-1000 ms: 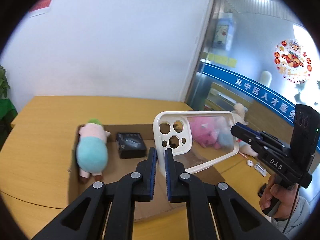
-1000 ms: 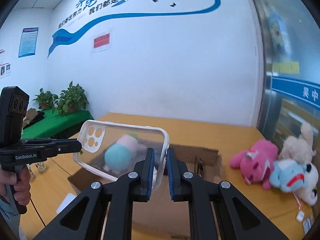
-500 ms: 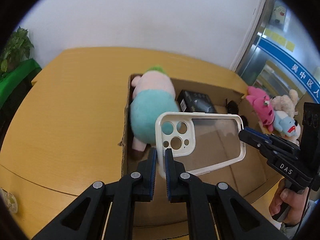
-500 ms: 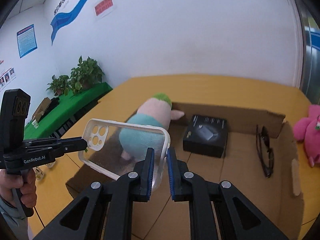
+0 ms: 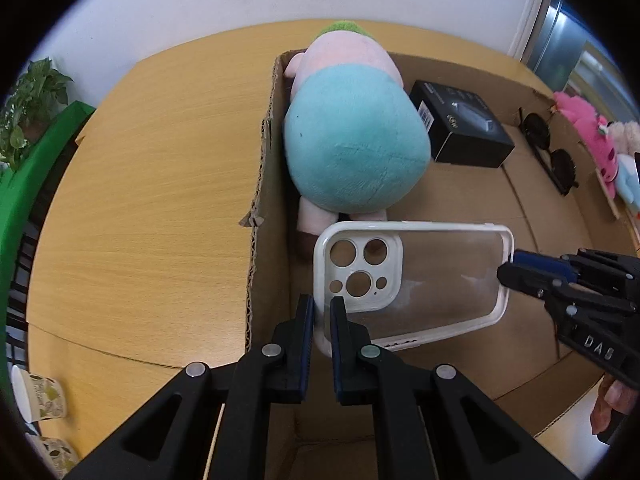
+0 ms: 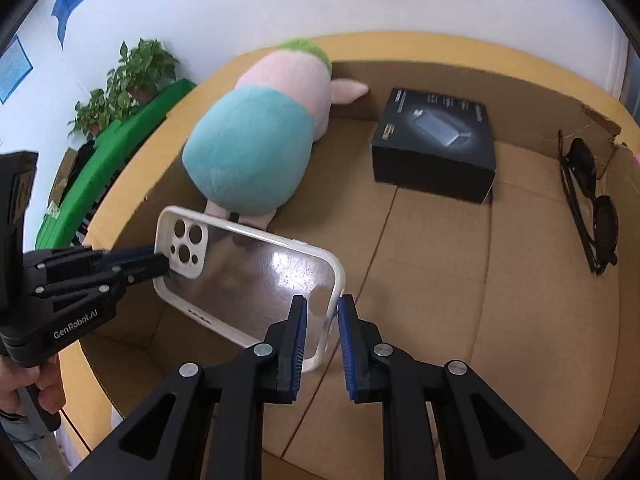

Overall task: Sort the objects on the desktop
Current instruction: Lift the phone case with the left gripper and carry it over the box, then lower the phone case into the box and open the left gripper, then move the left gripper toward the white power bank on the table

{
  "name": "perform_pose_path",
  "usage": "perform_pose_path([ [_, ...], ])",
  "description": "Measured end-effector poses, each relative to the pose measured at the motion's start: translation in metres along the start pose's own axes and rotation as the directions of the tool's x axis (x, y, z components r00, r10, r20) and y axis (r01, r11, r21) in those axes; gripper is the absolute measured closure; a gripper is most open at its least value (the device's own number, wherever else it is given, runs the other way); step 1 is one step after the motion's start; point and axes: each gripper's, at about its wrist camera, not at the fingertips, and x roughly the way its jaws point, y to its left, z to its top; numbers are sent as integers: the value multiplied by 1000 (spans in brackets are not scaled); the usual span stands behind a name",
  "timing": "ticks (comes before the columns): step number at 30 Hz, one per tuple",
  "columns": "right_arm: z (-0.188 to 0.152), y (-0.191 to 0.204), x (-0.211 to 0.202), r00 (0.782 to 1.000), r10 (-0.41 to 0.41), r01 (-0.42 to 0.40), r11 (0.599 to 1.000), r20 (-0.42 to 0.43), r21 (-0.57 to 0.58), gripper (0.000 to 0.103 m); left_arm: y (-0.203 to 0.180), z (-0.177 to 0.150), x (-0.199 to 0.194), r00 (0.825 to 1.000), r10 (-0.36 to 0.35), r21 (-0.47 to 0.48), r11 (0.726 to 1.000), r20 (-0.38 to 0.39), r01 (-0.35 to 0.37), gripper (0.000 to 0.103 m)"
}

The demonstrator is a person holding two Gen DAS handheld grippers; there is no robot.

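A clear phone case with a white rim [image 5: 416,280] hangs low inside the open cardboard box [image 5: 264,184]. My left gripper [image 5: 321,312] is shut on its camera-hole end. My right gripper [image 6: 320,320] stands at the other end [image 6: 256,276] with its jaws a little apart around the rim, looser than before. In the left wrist view the right gripper's fingertips [image 5: 520,268] touch the case's far edge. The box also holds a teal and pink plush [image 5: 352,136], a black box [image 5: 460,128] and dark sunglasses [image 5: 552,152].
The box sits on a wooden table [image 5: 152,184]. Pink and blue plush toys [image 5: 600,148] lie beyond the box's right wall. Paper cups [image 5: 36,396] stand at the near left table edge. Potted plants on a green surface [image 6: 120,96] are at the left.
Both grippers have lowered the phone case from above the table down into the box, near the plush's feet. The right gripper's jaws have widened slightly on the case rim.
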Motion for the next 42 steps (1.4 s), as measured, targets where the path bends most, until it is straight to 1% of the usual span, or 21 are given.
perform_pose_path([
  [3, -2, 6, 10, 997, -14, 12, 1000, -73, -26, 84, -2, 1, 2, 999, 25, 15, 1000, -27, -25, 96],
  [5, -2, 6, 14, 995, 10, -12, 1000, -99, -12, 76, -5, 1, 3, 998, 40, 27, 999, -42, -39, 95],
  [6, -1, 6, 15, 994, 20, -21, 1000, -109, -7, 72, -6, 0, 3, 998, 47, 31, 998, -49, -45, 93],
  [8, -1, 9, 16, 993, 12, -14, 1000, -117, -14, 68, -7, -1, 4, 997, 48, 32, 998, -55, -46, 93],
  [11, -4, 11, 9, 995, 27, -29, 999, -98, -20, 51, -4, -3, -4, 998, 58, 19, 998, -34, -58, 92],
  [12, -6, 12, 4, 997, 27, -29, 999, -75, -20, 42, -9, 1, -4, 998, 65, 17, 998, -20, -65, 89],
  [13, -7, 12, -6, 999, 20, -20, 1000, -41, -20, 35, -10, 1, -10, 998, 61, 14, 998, 4, -61, 87],
  [14, -9, 12, -16, 1000, -5, 5, 1000, -11, -25, 33, -9, -1, -20, 998, 50, 9, 999, 39, -51, 84],
  [16, -14, 15, -39, 996, -63, 66, 997, 69, -41, 26, -10, -6, -44, 990, 52, -3, 999, 130, -52, 64],
  [17, -20, 16, -55, 988, -85, 91, 995, 125, -45, 22, -12, -11, -62, 977, 51, -6, 999, 208, -51, 58],
  [18, -26, 17, -70, 978, -104, 115, 992, 183, -49, 14, -14, -15, -75, 964, 47, -4, 999, 261, -47, 46],
  [19, -32, 19, -86, 962, -129, 145, 988, 242, -51, 6, -19, -23, -93, 940, 40, 2, 999, 339, -43, 35],
  [20, -38, 22, -100, 943, -157, 180, 982, 292, -50, 2, -22, -28, -104, 921, 34, 8, 999, 389, -40, 31],
  [22, -56, 25, -126, 902, -197, 234, 971, 385, -50, 0, -36, -44, -129, 867, 8, 33, 999, 497, -28, 25],
  [23, -54, 25, -131, 889, -213, 253, 966, 406, -47, 0, -44, -49, -137, 850, -11, 48, 999, 527, -18, 25],
  [25, -60, 25, -142, 867, -251, 291, 956, 431, -29, 0, -58, -58, -146, 828, -47, 71, 997, 559, 8, 25],
  [27, -66, 23, -150, 854, -274, 310, 951, 441, -8, 0, -74, -59, -147, 819, -82, 80, 996, 568, 44, 25],
  [31, -82, 13, -170, 846, -289, 312, 950, 449, 24, 0, -93, -64, -150, 808, -137, 97, 990, 573, 99, 25],
  [35, -95, 4, -180, 839, -311, 324, 945, 446, 50, 0, -107, -66, -152, 809, -148, 105, 989, 568, 107, 25],
  [39, -102, 1, -186, 828, -327, 336, 940, 455, 64, 0, -110, -73, -155, 809, -147, 106, 989, 570, 104, 25],
  [42, -105, 0, -188, 827, -327, 335, 940, 458, 67, 0, -109, -76, -157, 808, -144, 101, 989, 571, 105, 25],
])
